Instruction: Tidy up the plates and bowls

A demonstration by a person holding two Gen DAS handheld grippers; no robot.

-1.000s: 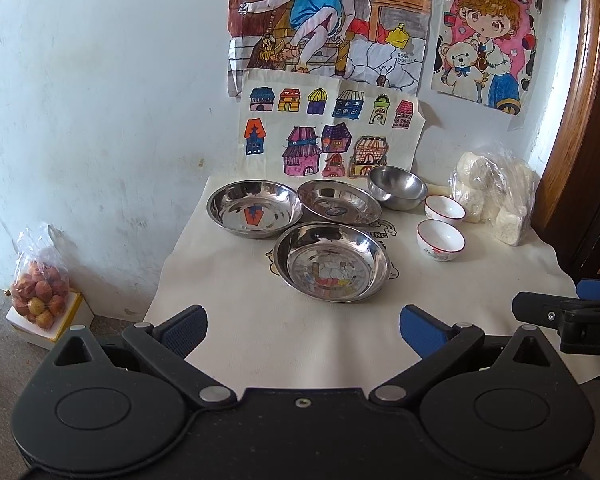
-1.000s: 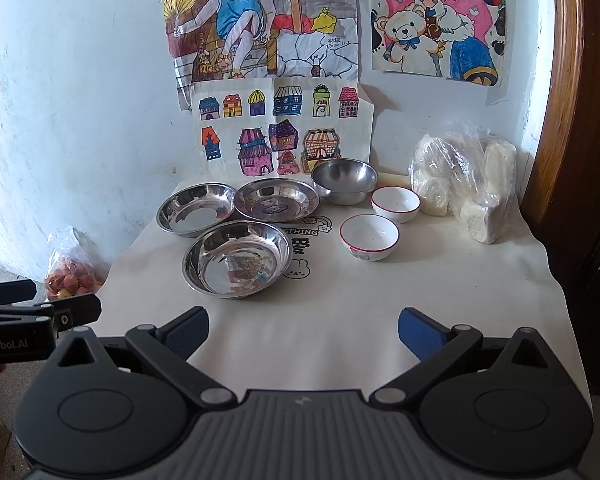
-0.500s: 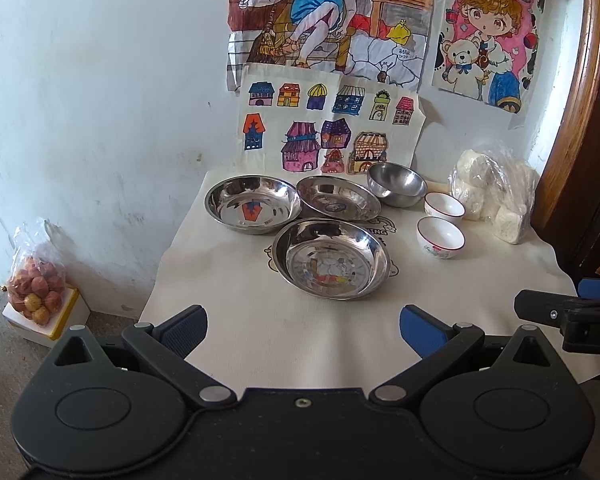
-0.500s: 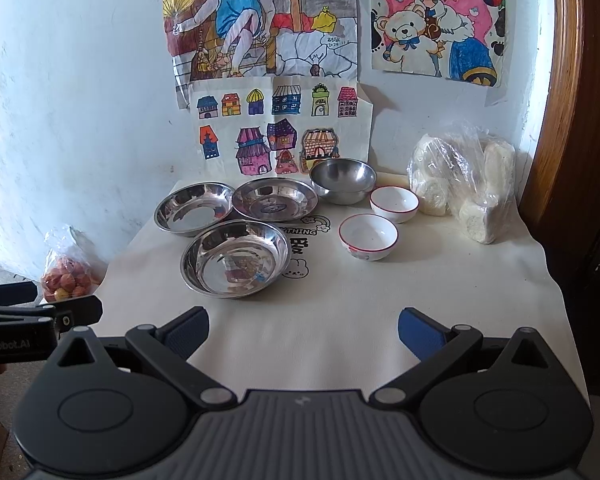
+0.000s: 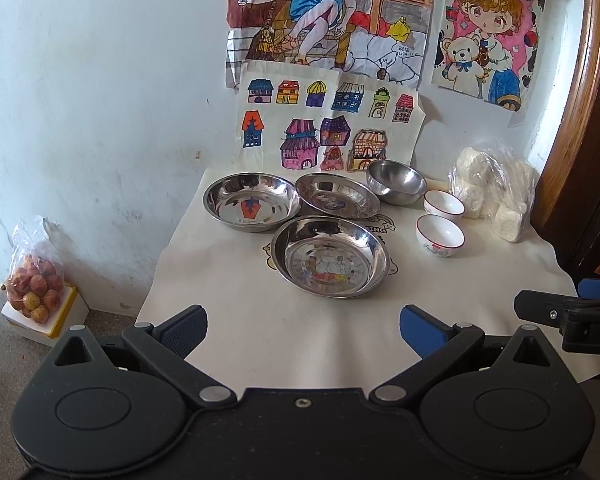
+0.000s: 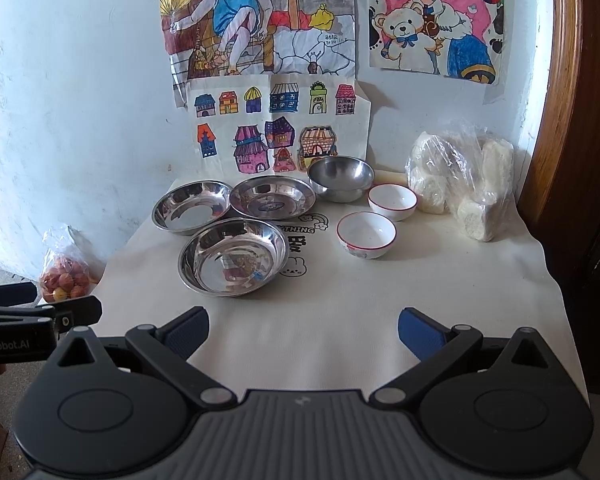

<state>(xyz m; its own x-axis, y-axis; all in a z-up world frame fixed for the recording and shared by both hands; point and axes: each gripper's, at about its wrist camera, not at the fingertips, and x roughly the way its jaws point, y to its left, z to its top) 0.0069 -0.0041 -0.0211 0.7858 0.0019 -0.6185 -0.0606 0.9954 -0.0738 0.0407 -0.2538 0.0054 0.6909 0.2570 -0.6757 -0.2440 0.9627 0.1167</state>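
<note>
So both claws were hanging back at the near edge of the counter (image 5: 228, 344), nothing picked up yet. Left claw (image 5: 303, 326) was spread wide and empty, right claw (image 6: 303, 326) same deal, wide and holding nothing.

Going left to right: down on the floor sat a bag of fruit (image 5: 34, 286) on a little box, well clear of everything. On the cloth-covered counter there was a steel plate at the back left (image 5: 252, 206), a second steel plate (image 5: 337, 199) just beside it with rims touching or maybe overlapping, I couldn't tell which, and a third steel plate (image 5: 331, 256) in front of those two. Then a deeper steel bowl (image 5: 396, 182) at the back, and two white bowls with red rims, the near one (image 5: 440, 236) and the far one (image 5: 444, 205) close together. A plastic bag of white lumps (image 5: 496, 196) was parked right next to the far bowl.

What I figured could go wrong: those steel plates looked slick and shallow, so a claw pinching a rim could slip, or shove the front plate into the pair behind it. The loose cloth could bunch up and drag stuff along. And reaching for the far white bowl, the bag was crowding it on the right, so not much room for a finger there.
</note>
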